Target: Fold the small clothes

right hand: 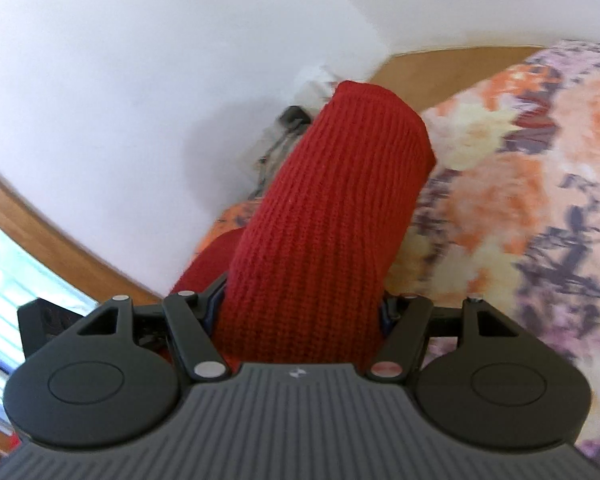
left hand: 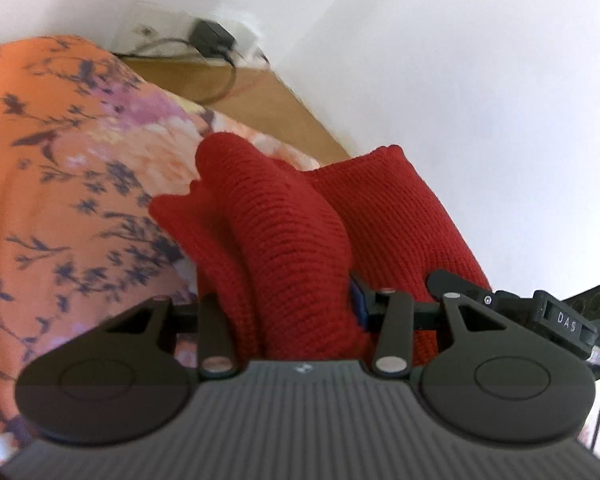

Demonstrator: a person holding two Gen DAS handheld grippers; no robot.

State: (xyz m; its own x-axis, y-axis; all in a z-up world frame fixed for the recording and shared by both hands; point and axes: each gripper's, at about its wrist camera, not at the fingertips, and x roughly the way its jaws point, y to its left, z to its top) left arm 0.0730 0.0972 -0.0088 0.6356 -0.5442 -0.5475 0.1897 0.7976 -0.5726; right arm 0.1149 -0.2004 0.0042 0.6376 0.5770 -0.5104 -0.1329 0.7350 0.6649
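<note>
Red knit garment [left hand: 292,248] | both hand-held grippers [left hand: 300,312] [right hand: 300,312] clamp it | above floral bedspread [left hand: 60,160]

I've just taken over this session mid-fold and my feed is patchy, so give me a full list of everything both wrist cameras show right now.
red knitted garment: one, red, lifted over the bed, bunched between the fingers of both grippers; also seen in the right wrist view
bedspread: one, orange with purple and cream flowers, covers the bed under the garment
wooden bed frame: one, light brown, along the wall past the bedspread
wall: white, behind the bed
wall socket plate: one, pale, on the wall
plug adapter: one, black, in the socket, cable trailing down
window: bright, far left of the right wrist view
left gripper: black, shut on the garment
right gripper: black, shut on the garment
</note>
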